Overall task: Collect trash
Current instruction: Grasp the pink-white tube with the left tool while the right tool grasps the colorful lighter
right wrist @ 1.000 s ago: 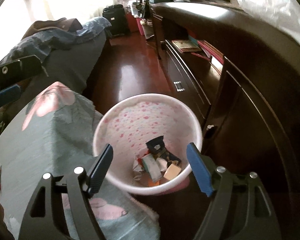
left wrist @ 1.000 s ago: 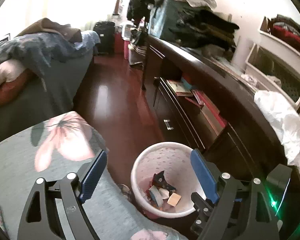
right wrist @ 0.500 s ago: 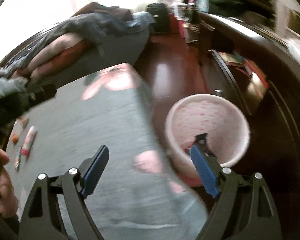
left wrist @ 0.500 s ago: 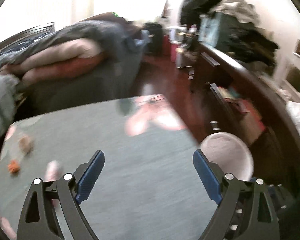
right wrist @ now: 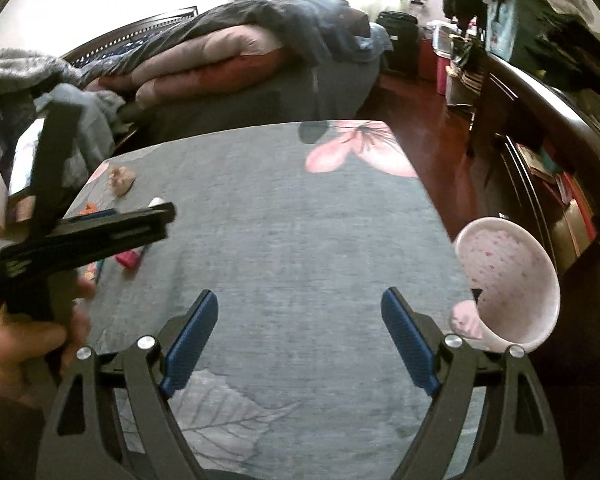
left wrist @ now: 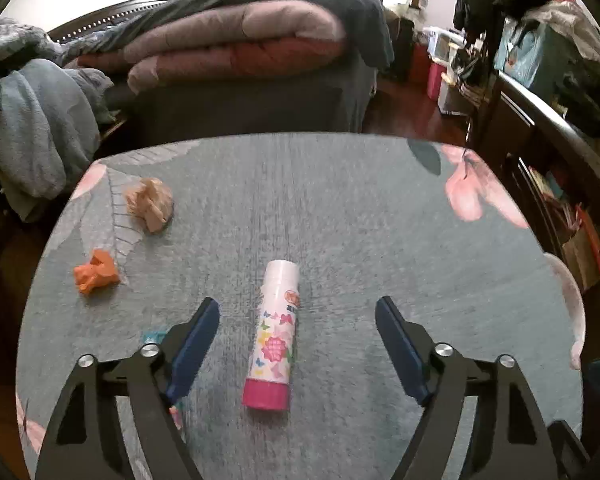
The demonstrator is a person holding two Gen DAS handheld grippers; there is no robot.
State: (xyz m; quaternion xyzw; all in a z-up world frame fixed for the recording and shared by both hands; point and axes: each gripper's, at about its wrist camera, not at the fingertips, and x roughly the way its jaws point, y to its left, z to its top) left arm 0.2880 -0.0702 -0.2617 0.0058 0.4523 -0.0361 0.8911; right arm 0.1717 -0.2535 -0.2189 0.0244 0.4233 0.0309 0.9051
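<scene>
A white glue stick with a pink cap [left wrist: 276, 336] lies on the grey floral tablecloth [left wrist: 340, 208]. My left gripper [left wrist: 298, 340] hovers over it, its jaws closing, the stick between them and untouched by the pads. A crumpled beige paper [left wrist: 150, 203] and an orange scrap [left wrist: 97, 272] lie to the left. My right gripper [right wrist: 300, 336] is open over bare cloth. The right wrist view shows the left gripper [right wrist: 88, 236] in a hand [right wrist: 28, 340], half hiding the glue stick [right wrist: 134, 258]. The pink-speckled bin [right wrist: 512, 280] stands off the table's right edge.
A bed piled with blankets [left wrist: 240, 36] lies beyond the table. A dark dresser [right wrist: 560, 128] with books and clothes runs along the right, with red-brown floor [right wrist: 440, 120] between. A small teal wrapper [left wrist: 154, 336] sits by the left finger. The bin rim [left wrist: 572, 304] shows at the right edge.
Both grippers swung from above the bin to over the table. The bin slid to the right edge of both views. The glue stick now lies between the left jaws.
</scene>
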